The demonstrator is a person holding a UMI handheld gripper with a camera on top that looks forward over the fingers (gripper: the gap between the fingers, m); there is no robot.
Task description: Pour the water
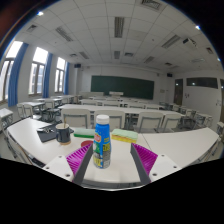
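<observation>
A plastic bottle (102,143) with a blue cap and a colourful label stands upright on the white desk (170,145). It is between my fingers, close to the left pad (82,152), with a wide gap to the right pad (145,155). My gripper (113,160) is open and low over the desk. A dark cup (63,133) stands on the desk to the left, beyond the left finger.
A green and yellow flat object (121,135) lies just behind the bottle. Rows of white desks and chairs fill the classroom beyond, with a green blackboard (122,87) on the far wall and windows along the left wall.
</observation>
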